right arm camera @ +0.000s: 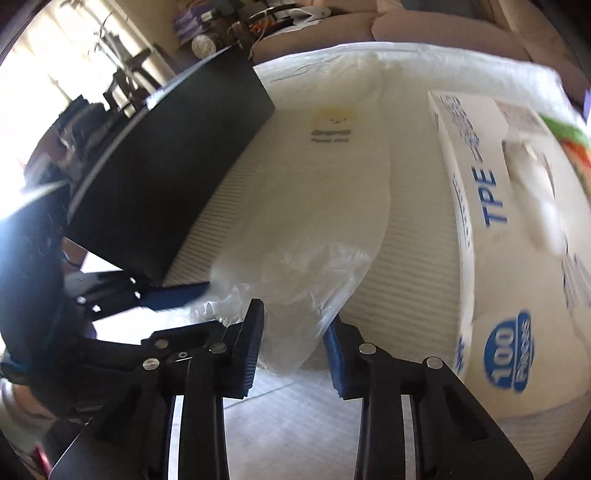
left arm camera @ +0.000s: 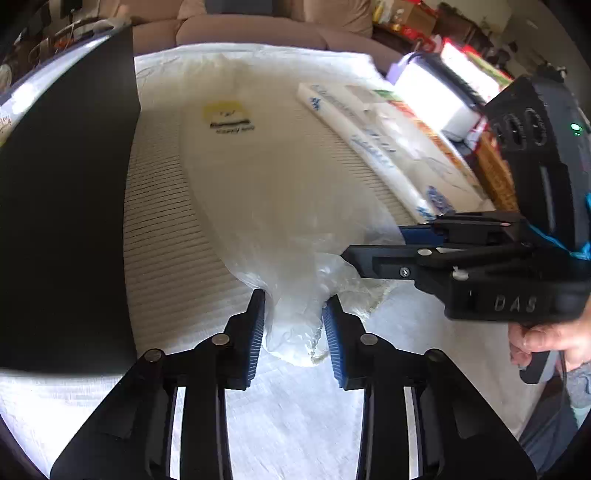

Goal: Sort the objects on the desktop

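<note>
A clear plastic bag (left arm camera: 266, 192) with a yellow printed logo lies along a white pleated block (left arm camera: 166, 229) on the cloth-covered table. In the left wrist view its crumpled near end is bunched between the blue pads of my left gripper (left arm camera: 294, 332), which is shut on it. My right gripper (left arm camera: 373, 242) comes in from the right and pinches the same end of the bag. In the right wrist view the bag (right arm camera: 332, 206) hangs down between the pads of the right gripper (right arm camera: 293, 339), and the left gripper (right arm camera: 177, 295) holds it from the left.
A black panel (left arm camera: 66, 203) stands along the block's left side. A white glove box (right arm camera: 517, 221) with blue print lies on the right. A hand (left arm camera: 546, 339) holds the right gripper's handle. A sofa (left arm camera: 240, 33) is behind the table, and shelves of clutter are at the far right.
</note>
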`<state>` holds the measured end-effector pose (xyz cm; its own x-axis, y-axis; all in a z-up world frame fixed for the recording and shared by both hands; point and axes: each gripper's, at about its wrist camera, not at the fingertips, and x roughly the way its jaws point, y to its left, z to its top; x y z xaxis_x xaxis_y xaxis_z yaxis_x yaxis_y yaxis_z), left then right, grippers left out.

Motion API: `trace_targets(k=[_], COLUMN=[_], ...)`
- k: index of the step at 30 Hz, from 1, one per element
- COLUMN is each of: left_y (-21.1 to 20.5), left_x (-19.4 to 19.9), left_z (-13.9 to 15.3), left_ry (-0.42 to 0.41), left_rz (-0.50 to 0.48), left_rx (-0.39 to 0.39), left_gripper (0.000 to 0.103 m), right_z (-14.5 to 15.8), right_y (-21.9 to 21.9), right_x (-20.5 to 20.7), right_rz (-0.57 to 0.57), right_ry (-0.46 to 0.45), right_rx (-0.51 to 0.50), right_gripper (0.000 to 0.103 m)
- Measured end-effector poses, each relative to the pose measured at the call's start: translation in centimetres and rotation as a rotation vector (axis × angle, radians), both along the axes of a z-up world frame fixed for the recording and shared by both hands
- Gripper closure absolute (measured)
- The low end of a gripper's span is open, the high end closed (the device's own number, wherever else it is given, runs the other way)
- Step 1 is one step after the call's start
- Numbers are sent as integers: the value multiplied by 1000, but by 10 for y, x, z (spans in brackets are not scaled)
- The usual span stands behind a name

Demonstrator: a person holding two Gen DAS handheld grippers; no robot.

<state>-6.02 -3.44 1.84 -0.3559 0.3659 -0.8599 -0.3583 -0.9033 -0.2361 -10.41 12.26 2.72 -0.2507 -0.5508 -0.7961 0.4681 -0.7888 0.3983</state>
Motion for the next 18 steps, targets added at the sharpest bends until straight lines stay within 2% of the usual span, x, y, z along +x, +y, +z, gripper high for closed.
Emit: trace_targets(k=[5,9,11,14,18], left_y=[3,2,5,6,4], left_x=[60,128,167,210,250], left_z=[35,54,56,53,32], left_ry=[12,-1,-21,-55,-127], left_rz=[-103,-192,-238,-255,-247], left_rx=[-9,-9,-24,-20,-16], left_gripper=[77,77,77,76,70], right_z=[22,44,48,44,32], right_y=[23,38,41,43,44], right_x=[42,116,154,204,251], right_rz=[-13,29,46,55,40], right_ry=[-50,-78,-95,-129,-186], right_rx=[-138,-164,-143,-117,-89], right_gripper=[71,71,71,71,70])
